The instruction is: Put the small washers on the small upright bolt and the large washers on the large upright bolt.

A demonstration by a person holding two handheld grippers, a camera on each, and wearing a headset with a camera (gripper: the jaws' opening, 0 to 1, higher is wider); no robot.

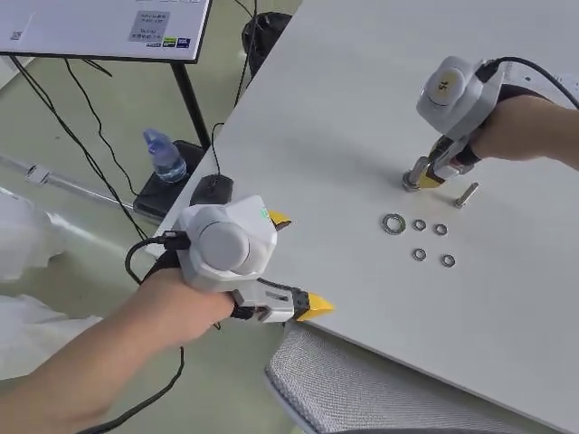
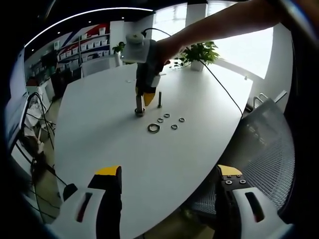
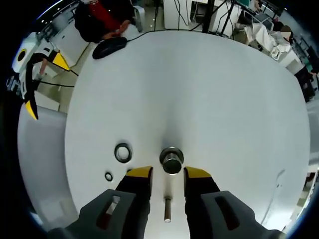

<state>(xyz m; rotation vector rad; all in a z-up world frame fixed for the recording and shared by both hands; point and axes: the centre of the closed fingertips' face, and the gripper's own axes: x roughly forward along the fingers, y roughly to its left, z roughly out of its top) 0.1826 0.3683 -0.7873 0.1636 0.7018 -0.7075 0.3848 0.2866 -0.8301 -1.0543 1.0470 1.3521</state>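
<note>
White oval bench (image 1: 317,108) in an office is being used as the work surface. The right gripper's (image 3: 168,173) fingers are being held partly apart with nothing clamped, their yellow tips just short of the large upright bolt (image 3: 171,161), which is standing on a wider base. The small bolt (image 3: 168,209) is being framed between the same fingers, nearer the gripper body; in the left gripper view it is standing upright just beside the large one. One large washer (image 1: 393,223) and four small washers (image 1: 419,224) are lying flat on the bench near the bolts, each apart from the others. The left gripper (image 1: 298,262) is being held at the bench's near edge, well apart from the parts, its fingers spread wide and gripping nothing. A mesh chair back (image 1: 362,389) is sitting below that edge, and a water bottle (image 1: 165,155) is standing on the floor beyond the bench.
</note>
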